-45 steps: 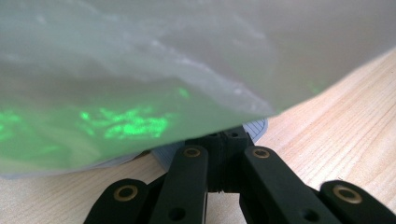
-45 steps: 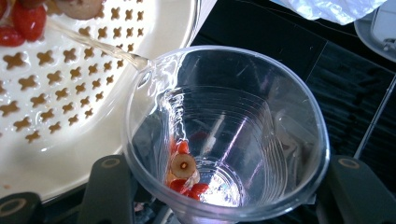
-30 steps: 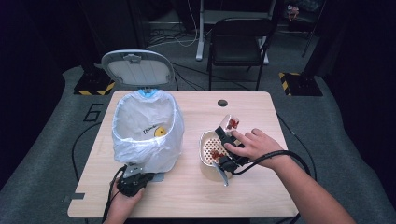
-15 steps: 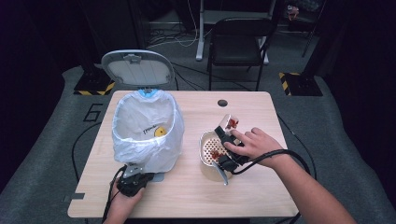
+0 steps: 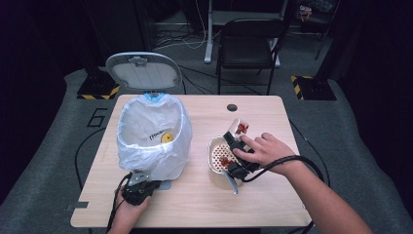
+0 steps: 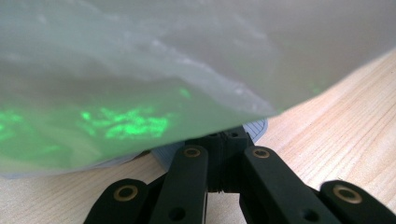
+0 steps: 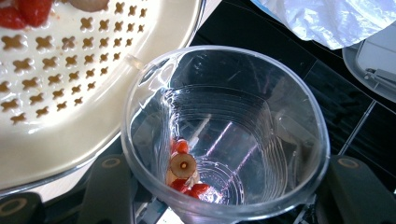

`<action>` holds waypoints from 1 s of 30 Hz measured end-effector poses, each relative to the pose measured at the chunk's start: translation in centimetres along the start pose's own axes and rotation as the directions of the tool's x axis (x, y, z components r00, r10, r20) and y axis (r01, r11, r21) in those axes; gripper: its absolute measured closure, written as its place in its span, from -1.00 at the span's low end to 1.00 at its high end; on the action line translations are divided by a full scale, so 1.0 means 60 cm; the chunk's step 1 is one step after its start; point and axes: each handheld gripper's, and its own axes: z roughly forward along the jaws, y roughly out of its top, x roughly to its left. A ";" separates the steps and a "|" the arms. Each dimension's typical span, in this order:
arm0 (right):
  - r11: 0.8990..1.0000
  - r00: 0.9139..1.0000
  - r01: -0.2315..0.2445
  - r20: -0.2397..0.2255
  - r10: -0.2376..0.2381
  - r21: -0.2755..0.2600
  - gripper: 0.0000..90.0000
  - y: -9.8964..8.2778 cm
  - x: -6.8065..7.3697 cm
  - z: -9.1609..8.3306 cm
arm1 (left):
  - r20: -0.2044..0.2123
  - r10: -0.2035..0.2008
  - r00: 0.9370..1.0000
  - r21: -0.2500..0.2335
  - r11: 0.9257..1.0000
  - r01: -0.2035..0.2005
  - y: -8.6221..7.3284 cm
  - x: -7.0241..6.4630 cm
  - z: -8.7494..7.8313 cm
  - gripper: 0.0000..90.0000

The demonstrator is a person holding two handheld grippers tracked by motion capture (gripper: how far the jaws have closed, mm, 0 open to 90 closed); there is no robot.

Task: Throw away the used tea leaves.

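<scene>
My right gripper (image 5: 237, 146) is shut on a clear plastic cup (image 5: 238, 129), held tilted over a cream perforated strainer (image 5: 216, 151) right of the table's middle. In the right gripper view the cup (image 7: 224, 140) has a few red and pale fruit bits (image 7: 183, 163) stuck near its bottom, and the strainer (image 7: 70, 93) lies at the upper left with red pieces (image 7: 28, 11) in it. At the front left, my left gripper (image 5: 139, 187) sits at the foot of a bin (image 5: 151, 131) lined with a white bag. Its jaws stand together on the bin's ribbed grey-blue pedal (image 6: 257, 128), tips partly under the bag (image 6: 140, 70).
The bin's lid (image 5: 142, 70) stands open at the back. A small round hole (image 5: 232, 107) is in the table's far edge. A black chair (image 5: 248, 39) stands beyond the table. Bare wood lies along the front and far right.
</scene>
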 end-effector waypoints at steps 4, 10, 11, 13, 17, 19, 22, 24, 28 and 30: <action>1.000 1.000 -0.012 0.008 0.012 0.006 -0.07 0.001 0.002 -0.002 | 0.000 0.001 1.000 0.000 1.000 -0.001 0.000 0.000 0.000 1.00; 1.000 1.000 -0.023 0.003 0.023 0.004 -0.07 0.002 0.000 -0.003 | 0.001 -0.006 1.000 -0.005 1.000 0.006 0.000 -0.001 0.001 1.00; 1.000 1.000 -0.013 0.004 0.013 -0.002 -0.07 0.002 0.000 -0.002 | 0.000 0.000 1.000 0.001 1.000 0.000 0.000 0.000 0.000 1.00; 1.000 1.000 -0.018 0.002 0.018 0.000 -0.07 0.001 0.000 -0.002 | 0.000 -0.001 1.000 0.001 1.000 0.001 0.000 0.000 0.000 1.00; 0.997 0.997 -0.077 -0.033 0.076 -0.012 -0.08 -0.009 -0.015 -0.005 | 0.001 0.000 1.000 0.002 1.000 0.000 0.000 0.001 0.000 1.00; 0.983 0.983 -0.181 -0.044 0.179 -0.044 -0.08 -0.018 -0.026 -0.005 | 0.001 -0.003 1.000 0.000 1.000 0.003 0.000 0.001 0.000 1.00; 0.925 0.925 -0.377 -0.084 0.371 -0.057 -0.08 -0.033 -0.037 -0.008 | 0.002 -0.008 1.000 -0.004 1.000 0.008 0.000 0.000 0.000 1.00; 0.907 0.905 -0.418 -0.107 0.411 -0.055 -0.07 -0.036 -0.036 -0.008 | 0.002 -0.002 1.000 0.001 1.000 0.002 0.000 0.001 0.000 1.00; 0.866 0.864 -0.496 -0.147 0.483 -0.071 -0.08 -0.051 -0.044 -0.006 | 0.003 -0.009 1.000 -0.004 1.000 0.009 0.000 0.000 0.001 1.00; 0.847 0.844 -0.526 -0.164 0.510 -0.072 -0.08 -0.054 -0.044 -0.005 | 0.003 -0.009 1.000 -0.004 1.000 0.009 0.000 0.000 0.001 1.00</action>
